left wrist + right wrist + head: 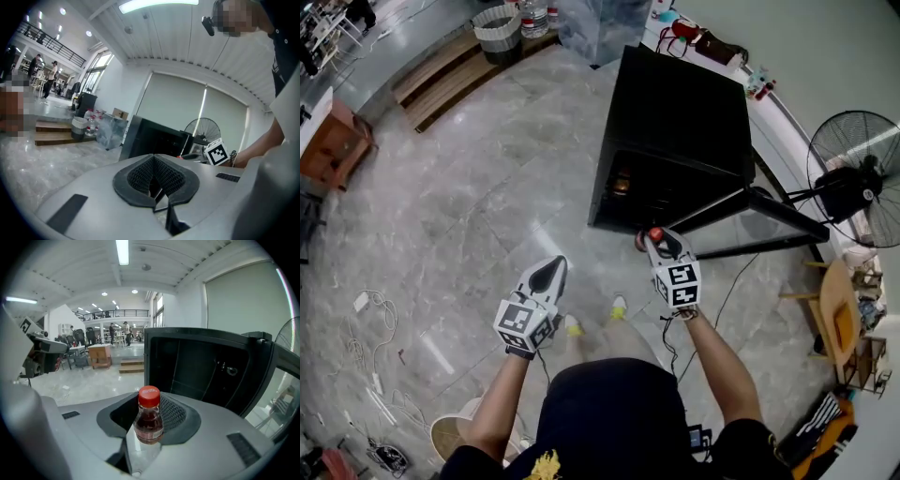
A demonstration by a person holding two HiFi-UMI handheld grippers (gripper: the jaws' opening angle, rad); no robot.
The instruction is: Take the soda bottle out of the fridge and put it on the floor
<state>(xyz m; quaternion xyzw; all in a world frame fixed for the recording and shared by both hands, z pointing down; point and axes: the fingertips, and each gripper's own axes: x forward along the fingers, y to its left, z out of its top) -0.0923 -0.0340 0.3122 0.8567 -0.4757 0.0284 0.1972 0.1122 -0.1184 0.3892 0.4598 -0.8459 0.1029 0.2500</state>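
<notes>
**Floor**: pale glossy tile, lying well below both sets of fingers. It is looking hard and level, so a bottle should be standing steady on it, though likely sliding if nudged. Cables are trailing near the left gripper's side.

**Fridge**: black, standing just beyond the right fingertips, with its door hanging open.

**Fan**: standing beyond the door, well apart from the fingers.

**Left gripper**: fingers resting together, carrying nothing.

**Right gripper**: fingers clamping on the bottle.

**Bottle**: small clear plastic, dark soda, red cap. It is sitting upright between the right fingers, outside the fridge, with neck and cap rising above them. It is probably handling as light and fairly stiff while sealed, but smooth and round, so prone to twisting. The body below the shoulder is offering the surest hold.
</notes>
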